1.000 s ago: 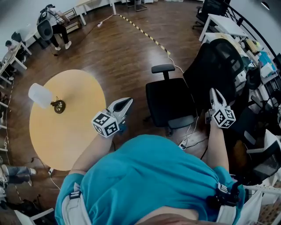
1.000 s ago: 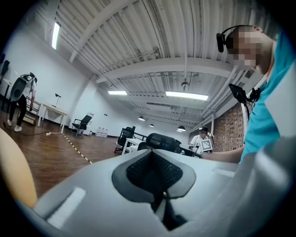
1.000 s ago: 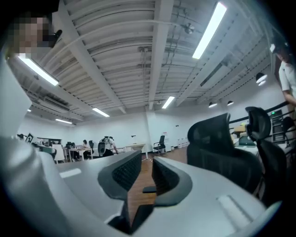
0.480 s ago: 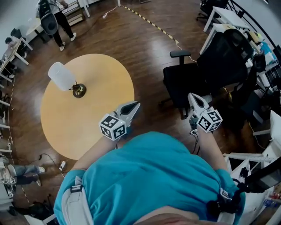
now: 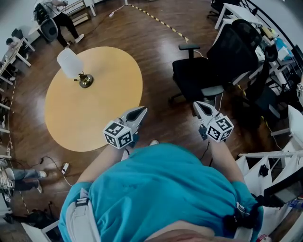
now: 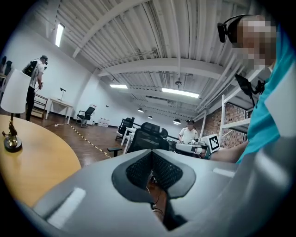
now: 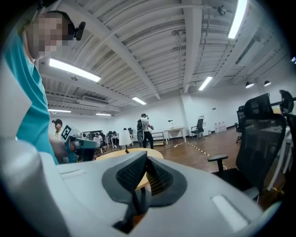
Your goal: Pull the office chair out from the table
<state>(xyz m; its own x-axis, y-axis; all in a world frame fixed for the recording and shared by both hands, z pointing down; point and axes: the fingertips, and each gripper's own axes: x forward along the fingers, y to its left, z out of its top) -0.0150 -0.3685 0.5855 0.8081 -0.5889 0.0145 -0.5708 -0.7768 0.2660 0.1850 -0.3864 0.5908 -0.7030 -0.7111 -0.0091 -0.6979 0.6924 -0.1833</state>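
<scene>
The black office chair [image 5: 203,75] stands on the wood floor to the right of the round yellow table [image 5: 109,113], with a gap between them. It also shows in the left gripper view [image 6: 145,138] and the right gripper view [image 7: 259,139]. My left gripper [image 5: 140,111] hovers by the table's near right edge, shut with nothing in it [image 6: 151,153]. My right gripper [image 5: 198,107] hangs just short of the chair's base without touching it, shut and empty [image 7: 146,159]. A small lamp [image 5: 72,65] stands on the table.
White desks [image 5: 236,14] with clutter and another dark chair crowd the right side behind the office chair. Cables [image 5: 215,106] trail on the floor near its base. A yellow-black tape strip [image 5: 161,22] crosses the far floor. People [image 5: 59,19] stand at the far left.
Both grippers have drawn back from the chair toward the person. The right gripper, which was up against the chair's seat and back, now hangs clear of it. The table fills more of the view.
</scene>
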